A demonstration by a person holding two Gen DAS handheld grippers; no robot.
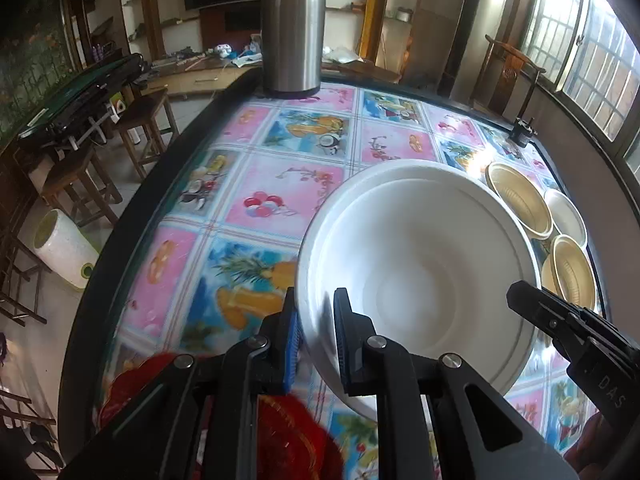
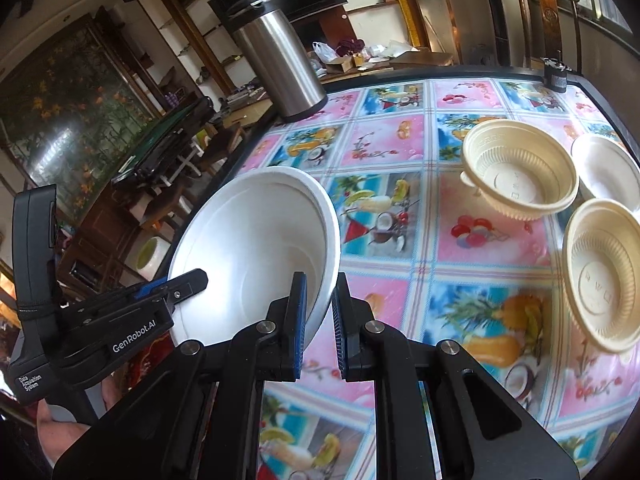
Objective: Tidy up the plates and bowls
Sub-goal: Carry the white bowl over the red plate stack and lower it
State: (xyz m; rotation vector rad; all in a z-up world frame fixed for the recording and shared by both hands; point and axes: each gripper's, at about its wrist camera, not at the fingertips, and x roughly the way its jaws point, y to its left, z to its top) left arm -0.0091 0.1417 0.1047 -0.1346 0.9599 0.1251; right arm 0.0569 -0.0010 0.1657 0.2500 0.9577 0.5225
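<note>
A large white foam bowl (image 1: 420, 264) hangs tilted above the patterned table (image 1: 280, 184), and a second rim line shows inside it. My left gripper (image 1: 316, 300) is shut on its near-left rim. My right gripper (image 1: 520, 296) clamps the opposite rim. In the right wrist view the same bowl (image 2: 256, 240) sits left of centre, with the right gripper (image 2: 320, 284) shut on its edge and the left gripper (image 2: 196, 280) gripping the far side. Two cream ribbed bowls (image 2: 520, 172) (image 2: 604, 276) and a small white bowl (image 2: 608, 172) rest on the table to the right.
A steel thermos (image 1: 292, 28) stands at the table's far edge. A small black object (image 2: 556, 74) sits at the far right corner. Red cloth (image 1: 288, 440) lies under my left gripper. Wooden stools (image 1: 144, 128) and a paper roll (image 1: 64, 252) stand left of the table.
</note>
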